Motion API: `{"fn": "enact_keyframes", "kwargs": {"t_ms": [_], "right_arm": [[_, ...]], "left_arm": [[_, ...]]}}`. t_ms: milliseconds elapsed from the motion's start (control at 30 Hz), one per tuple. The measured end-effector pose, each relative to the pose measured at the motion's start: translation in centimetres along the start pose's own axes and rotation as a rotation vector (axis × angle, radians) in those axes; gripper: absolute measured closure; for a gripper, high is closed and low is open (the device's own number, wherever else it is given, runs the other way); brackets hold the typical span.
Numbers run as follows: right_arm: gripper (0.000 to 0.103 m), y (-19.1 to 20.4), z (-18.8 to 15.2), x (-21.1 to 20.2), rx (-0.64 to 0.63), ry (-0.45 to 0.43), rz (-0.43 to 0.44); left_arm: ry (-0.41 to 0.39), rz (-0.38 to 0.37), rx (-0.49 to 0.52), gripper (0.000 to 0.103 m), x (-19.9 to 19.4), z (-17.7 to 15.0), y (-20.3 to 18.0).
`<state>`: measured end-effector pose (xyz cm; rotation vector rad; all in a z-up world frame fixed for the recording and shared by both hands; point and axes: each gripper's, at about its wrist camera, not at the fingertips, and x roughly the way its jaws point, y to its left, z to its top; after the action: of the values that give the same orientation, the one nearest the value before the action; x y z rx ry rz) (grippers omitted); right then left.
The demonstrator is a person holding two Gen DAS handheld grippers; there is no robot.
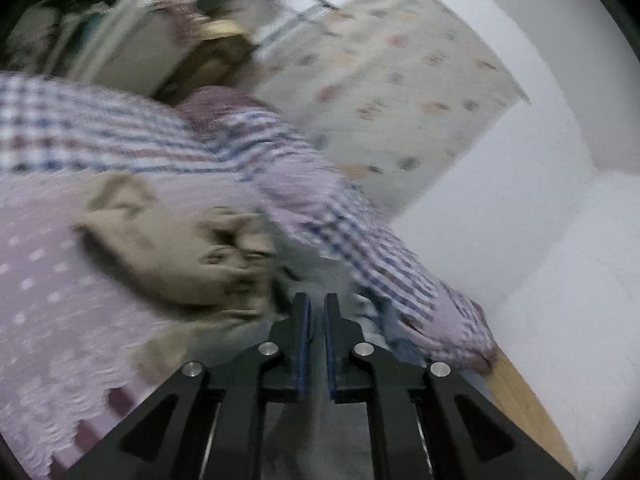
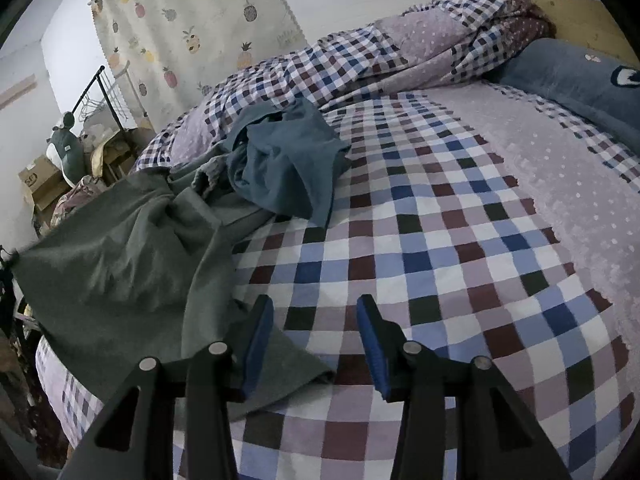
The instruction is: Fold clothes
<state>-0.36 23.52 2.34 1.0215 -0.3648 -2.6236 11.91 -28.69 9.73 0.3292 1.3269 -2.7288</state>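
Left gripper [image 1: 317,320] nearly closed, grip contents indiscernible through blur. Right gripper [image 2: 316,320] wide open, empty; grey garment [image 2: 132,256] hem beside its left finger to be pinched squarely.

Left black hand-held gripper [image 1: 317,312], blue-padded jaws nearly together with a narrow gap, right black hand-held gripper [image 2: 316,312], blue-padded jaws spread wide

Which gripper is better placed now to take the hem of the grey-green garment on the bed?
Probably the right gripper: it is open, directly over the edge of the grey-green garment. The left gripper looks nearly closed, its view blurred.
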Motion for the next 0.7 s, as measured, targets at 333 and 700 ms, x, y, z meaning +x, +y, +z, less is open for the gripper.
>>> {"fn": "enact_keyframes", "kwargs": {"t_ms": [333, 700], "right_arm": [[0.054, -1.1, -0.6, 0.6, 0.111, 0.050, 0.079], [0.054, -2.9, -1.1, 0.7, 0.258, 0.097, 0.160]], "left_arm": [[-0.019, 0.046, 0.002, 0.021, -2.0, -0.4, 1.9], [0.253, 0.229, -0.127, 0.021, -1.3, -4.9, 5.8]]}}
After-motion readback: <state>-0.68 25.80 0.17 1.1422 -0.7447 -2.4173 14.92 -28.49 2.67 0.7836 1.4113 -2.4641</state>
